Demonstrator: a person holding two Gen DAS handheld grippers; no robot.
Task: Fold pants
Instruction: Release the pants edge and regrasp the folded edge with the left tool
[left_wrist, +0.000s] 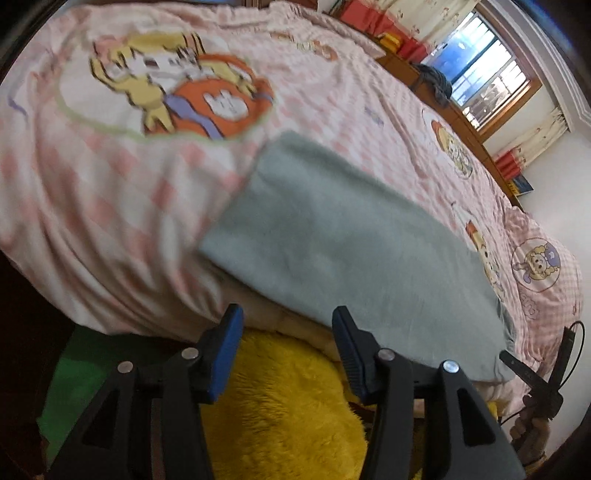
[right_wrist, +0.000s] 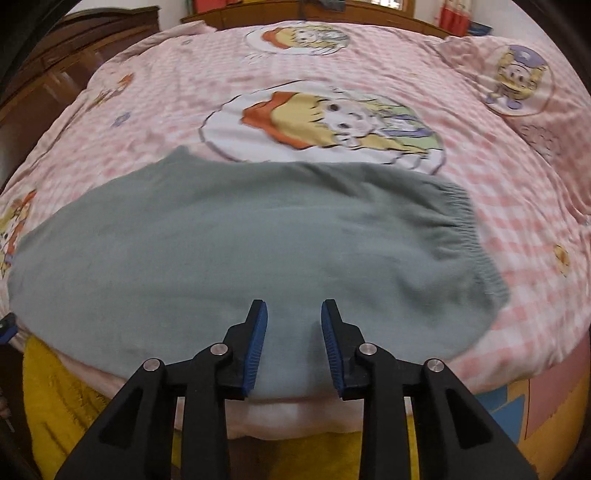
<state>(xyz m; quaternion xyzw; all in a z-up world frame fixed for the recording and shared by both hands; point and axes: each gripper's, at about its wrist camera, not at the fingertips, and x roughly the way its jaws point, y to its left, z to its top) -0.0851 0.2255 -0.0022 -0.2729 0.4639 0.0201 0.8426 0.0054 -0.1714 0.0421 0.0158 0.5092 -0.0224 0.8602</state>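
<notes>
Pants (right_wrist: 236, 251) are lying folded across the centre of the frame on my pink checked bedspread (right_wrist: 517, 206), elastic waistband at right. My right gripper (right_wrist: 293, 325) is hovering spread over their near edge; my left gripper (left_wrist: 286, 332) is gaping, holding nothing.

Daylight is coming in through the window (left_wrist: 484, 74), which is blowing out to a bluish-white glare in the left wrist view. The bedspread (left_wrist: 332, 96) below the window is looking evenly lit, with soft shadows only. Motion blur is smearing the cartoon print (left_wrist: 166, 88) far from the window, and the pants (right_wrist: 236, 240) are showing softened edges in the right wrist view. Fisheye distortion is bulging the bed outward, and dark vignetting is closing in at every corner. The area under the bed edge is falling into dimness.
</notes>
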